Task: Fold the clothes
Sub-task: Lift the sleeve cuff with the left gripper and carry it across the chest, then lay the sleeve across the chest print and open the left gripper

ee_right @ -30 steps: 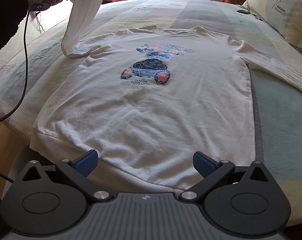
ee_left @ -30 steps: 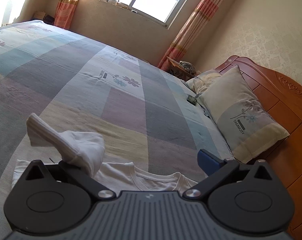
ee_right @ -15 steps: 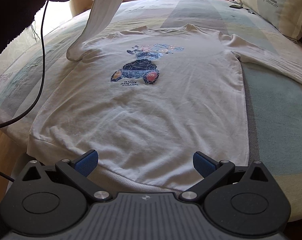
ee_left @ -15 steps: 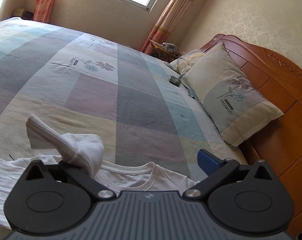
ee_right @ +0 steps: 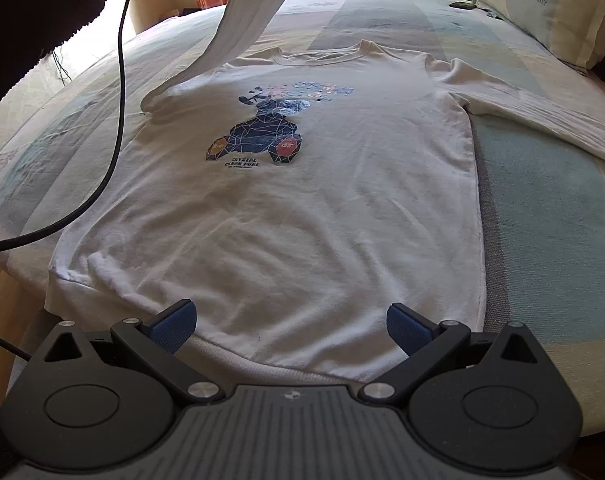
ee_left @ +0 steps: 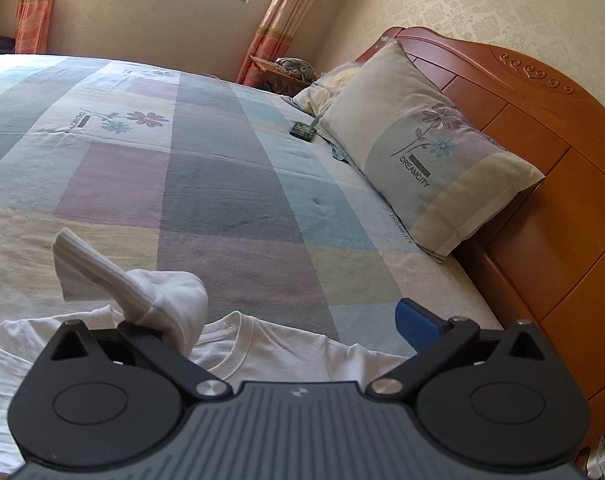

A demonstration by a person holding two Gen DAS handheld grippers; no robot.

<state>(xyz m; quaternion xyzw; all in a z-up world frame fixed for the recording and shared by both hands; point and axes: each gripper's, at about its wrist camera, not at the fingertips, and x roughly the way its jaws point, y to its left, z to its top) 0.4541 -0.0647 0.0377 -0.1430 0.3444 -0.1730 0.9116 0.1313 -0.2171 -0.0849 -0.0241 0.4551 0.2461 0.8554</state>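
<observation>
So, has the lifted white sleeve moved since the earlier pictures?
Yes. The lifted white sleeve has travelled rightward, toward the white sweatshirt's ribbed neckline.

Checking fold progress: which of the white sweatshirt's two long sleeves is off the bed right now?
The sleeve on the image-left side, lifted over the chest by the left claw. The other sleeve lies flat on the striped bedspread.

Left gripper (ee_left: 286, 320) jaws wide apart, white sleeve cuff (ee_left: 142, 284) draped over the left finger. White shirt (ee_left: 270, 348) collar just below on checkered bedspread (ee_left: 222, 184). Pillow (ee_left: 426, 148) leans on wooden headboard (ee_left: 550, 184); small dark object (ee_left: 302, 131) beside it.
</observation>
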